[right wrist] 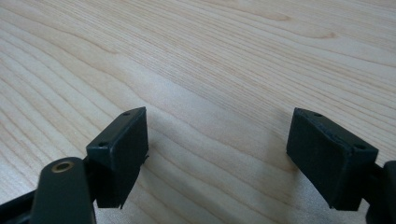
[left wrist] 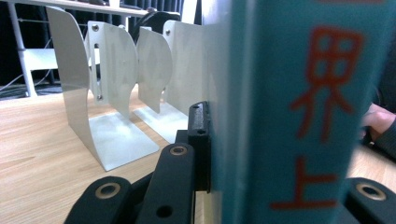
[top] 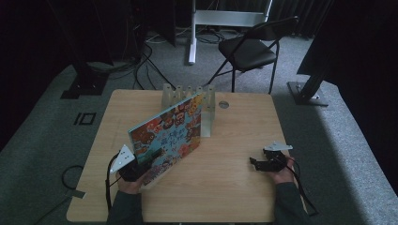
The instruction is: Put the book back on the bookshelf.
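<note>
- Your left gripper pinches the near lower corner of a colourful picture book; the left gripper view shows its jaws pressed against the book's teal spine, which carries red characters.
- The book stands on edge over the left half of the wooden table, slanting from your left hand toward the white metal bookends at the far edge.
- In the left gripper view, those bookends stand upright in a row just behind the book.
- Your right gripper rests on the table's right side, well apart from the book.
- The right gripper view shows its jaws spread wide, with bare wood between them.
</note>
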`<state>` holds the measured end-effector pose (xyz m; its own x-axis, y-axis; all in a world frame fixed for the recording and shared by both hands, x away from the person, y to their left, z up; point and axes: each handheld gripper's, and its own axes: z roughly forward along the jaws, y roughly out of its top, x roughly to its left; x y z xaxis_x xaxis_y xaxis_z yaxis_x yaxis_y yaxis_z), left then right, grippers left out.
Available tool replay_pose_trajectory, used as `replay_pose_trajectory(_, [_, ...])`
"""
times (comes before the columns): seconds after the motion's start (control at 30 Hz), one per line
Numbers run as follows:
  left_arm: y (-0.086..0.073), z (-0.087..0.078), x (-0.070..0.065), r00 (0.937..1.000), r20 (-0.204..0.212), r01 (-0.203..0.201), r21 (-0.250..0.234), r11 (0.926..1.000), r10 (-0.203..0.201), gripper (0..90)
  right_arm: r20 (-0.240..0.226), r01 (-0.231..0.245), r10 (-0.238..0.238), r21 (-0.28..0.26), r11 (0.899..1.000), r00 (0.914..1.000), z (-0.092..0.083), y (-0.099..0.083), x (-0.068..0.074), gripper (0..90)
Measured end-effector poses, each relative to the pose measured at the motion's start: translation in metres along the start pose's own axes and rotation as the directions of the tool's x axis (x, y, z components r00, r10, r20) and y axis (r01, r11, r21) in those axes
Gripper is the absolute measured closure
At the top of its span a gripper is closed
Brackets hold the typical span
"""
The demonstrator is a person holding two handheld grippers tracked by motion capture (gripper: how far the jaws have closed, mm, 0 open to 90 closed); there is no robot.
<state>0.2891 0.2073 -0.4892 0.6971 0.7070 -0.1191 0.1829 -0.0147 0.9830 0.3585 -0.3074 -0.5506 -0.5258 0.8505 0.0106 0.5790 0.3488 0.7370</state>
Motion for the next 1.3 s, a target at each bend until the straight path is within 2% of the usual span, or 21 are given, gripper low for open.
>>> replay_pose_trajectory(0.6, [-0.001, -0.006, 0.004, 0.9992, -0.036, 0.019, -0.01, 0.9998, -0.019, 81.1, 0.0, 0.001, -0.001, -0.001, 1.0, 1.0, 0.0, 0.0, 0.0, 20.4])
replay_pose_trajectory(1.3, [0.002, -0.012, 0.005, 0.9968, -0.078, 0.017, -0.012, 0.9998, -0.018, 81.1, 0.0, 0.0, 0.0, 0.0, 1.0, 1.0, 0.0, 0.0, 0.0, 20.4])
